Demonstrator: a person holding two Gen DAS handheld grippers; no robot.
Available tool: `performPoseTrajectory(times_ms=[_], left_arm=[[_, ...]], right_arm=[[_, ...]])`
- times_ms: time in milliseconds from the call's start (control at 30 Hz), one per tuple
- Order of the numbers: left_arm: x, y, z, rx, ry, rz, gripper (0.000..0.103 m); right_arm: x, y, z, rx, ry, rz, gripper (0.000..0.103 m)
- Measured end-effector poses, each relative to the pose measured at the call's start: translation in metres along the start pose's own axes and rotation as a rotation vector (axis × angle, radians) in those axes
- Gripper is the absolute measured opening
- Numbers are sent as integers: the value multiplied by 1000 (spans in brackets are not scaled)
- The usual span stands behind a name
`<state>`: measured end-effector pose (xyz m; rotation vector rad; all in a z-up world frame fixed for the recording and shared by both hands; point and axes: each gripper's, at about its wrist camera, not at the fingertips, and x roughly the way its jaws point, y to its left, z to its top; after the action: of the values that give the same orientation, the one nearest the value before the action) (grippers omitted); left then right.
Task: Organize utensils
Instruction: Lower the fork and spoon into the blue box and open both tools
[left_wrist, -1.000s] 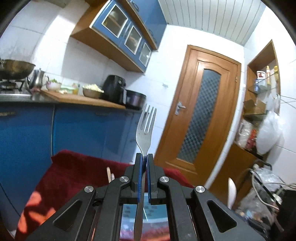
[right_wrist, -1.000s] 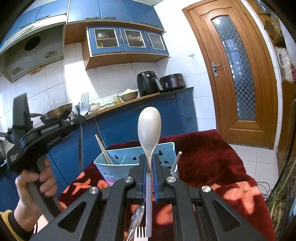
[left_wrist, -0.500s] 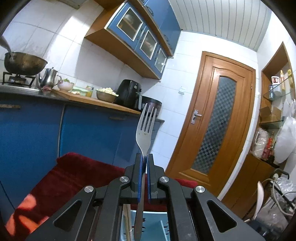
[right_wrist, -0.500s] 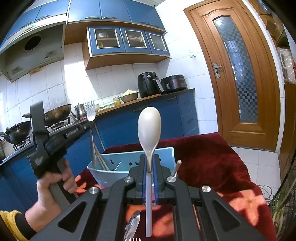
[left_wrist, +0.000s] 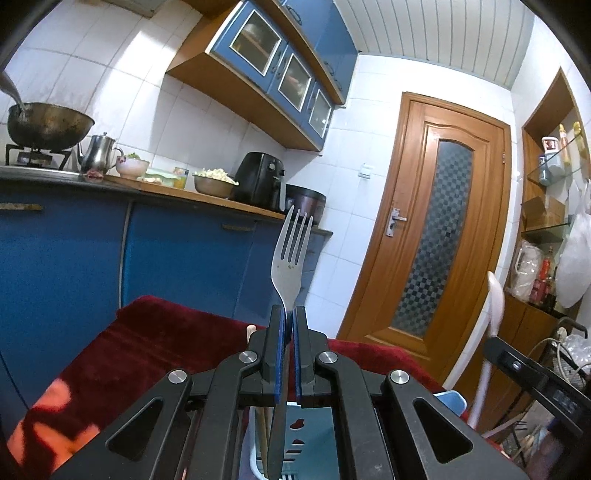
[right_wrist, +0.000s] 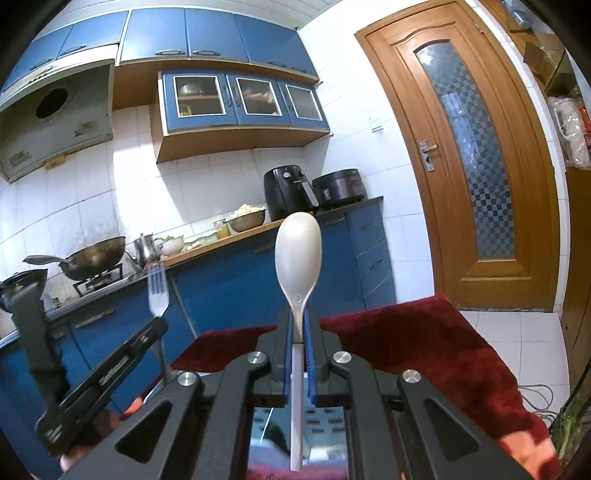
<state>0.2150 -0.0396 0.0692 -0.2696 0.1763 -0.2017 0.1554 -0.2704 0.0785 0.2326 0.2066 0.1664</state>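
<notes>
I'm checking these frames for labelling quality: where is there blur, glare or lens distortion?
Left wrist view: the fork is sharp, the spoon at the right edge is smeared by motion, the door bows from fisheye, and corners vignette black. Right wrist view: the spoon is crisp, the left gripper is slightly soft, and bright patches lie on the wall tiles.

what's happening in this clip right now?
A person is sorting utensils with two handheld grippers. The left gripper has its jaws shut on a metal fork, tines up, directly above the light-blue utensil basket on the red cloth. The right gripper holds a white spoon upright by its handle, beside the left one. Neither utensil has been released yet.
</notes>
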Motion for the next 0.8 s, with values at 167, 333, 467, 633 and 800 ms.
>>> performPoseTrajectory(times_ms=[167,333,467,633,800], left_arm=[[2,2,-2,-7,5,0,4],[1,0,-3,7,-3,0,4],[2,0,-4,8,-2,-3,4],[2,0,-4,-5,3,-4,6],[1,-1,-4,-11,14,-17,15]], right_arm=[[15,3,-6,-60,5,-42,8],[20,3,-18,-99,39,-57,8],[20,2,-25,-115,65,-55,8],[19,0,-25,-94,68,-36,24],[13,1,-23,-82,53,-23,28]])
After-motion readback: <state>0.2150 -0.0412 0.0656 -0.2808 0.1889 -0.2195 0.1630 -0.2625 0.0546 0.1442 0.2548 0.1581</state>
